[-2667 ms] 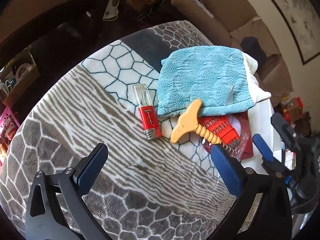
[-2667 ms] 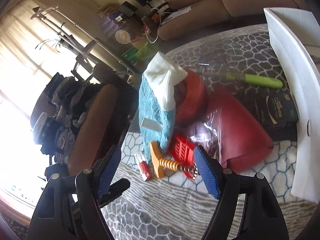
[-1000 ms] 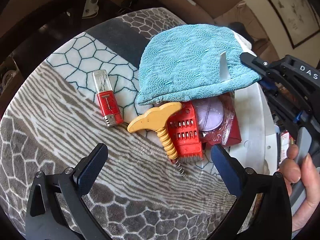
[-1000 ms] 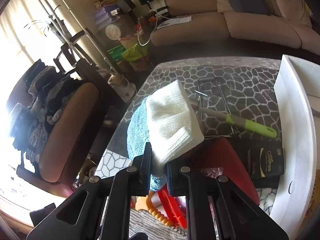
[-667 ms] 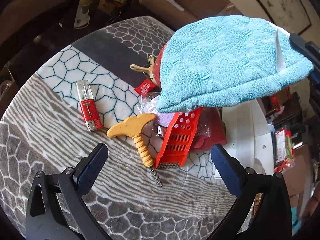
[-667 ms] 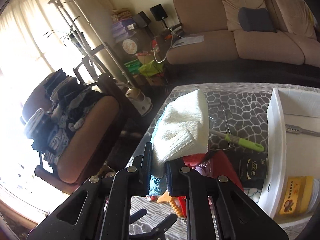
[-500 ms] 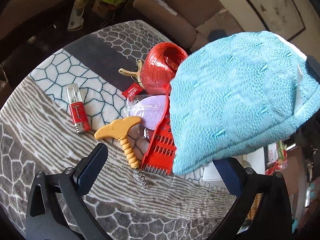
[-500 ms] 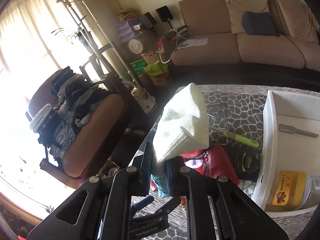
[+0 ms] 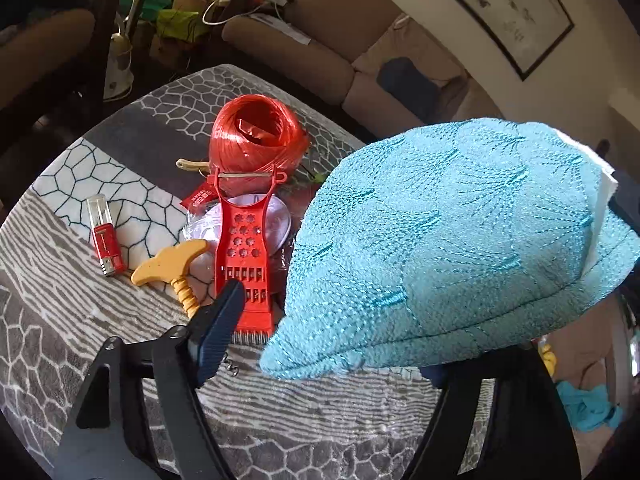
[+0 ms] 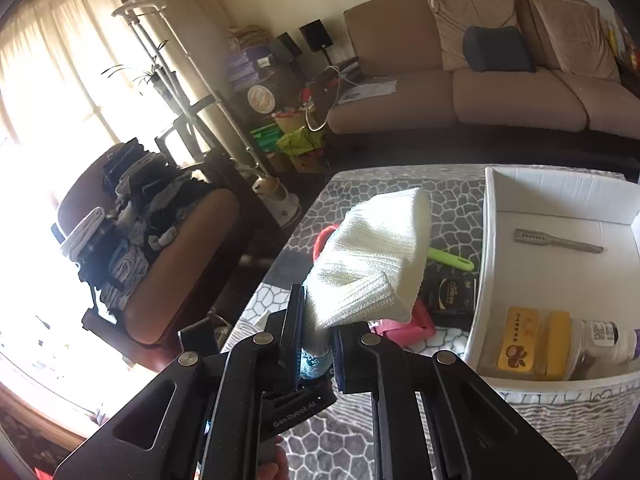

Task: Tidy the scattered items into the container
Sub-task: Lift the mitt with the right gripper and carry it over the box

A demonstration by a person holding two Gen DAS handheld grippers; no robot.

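Towel (image 10: 372, 264), frame centre, airborne, pinched in right tongs (image 10: 316, 344), jaws closed on it. Box (image 10: 560, 188) at right. Left tongs (image 9: 320, 344) spread wide, empty. Advice: clear near wall, release low inside.

towel (image 9: 460, 240): teal with stitched fan pattern on one face, cream-white ribbed weave on the other (image 10: 372, 264)
twine ball (image 9: 256, 140): glossy red-orange
grater (image 9: 244, 256): red plastic
corkscrew (image 9: 172, 268): yellow-tan handle
lighter (image 9: 104, 240): red body, clear top
table cover (image 9: 80, 320): grey/white, wavy stripes plus cell outlines, one dark grey band
container (image 10: 568, 200): white
inside it: yellow-orange box (image 10: 532, 344), grey metal tool (image 10: 560, 240)
beside it: black box (image 10: 452, 296) with gold print, lime-green handle (image 10: 452, 260)
gripper pads (image 9: 218, 332): dark blue, frames black
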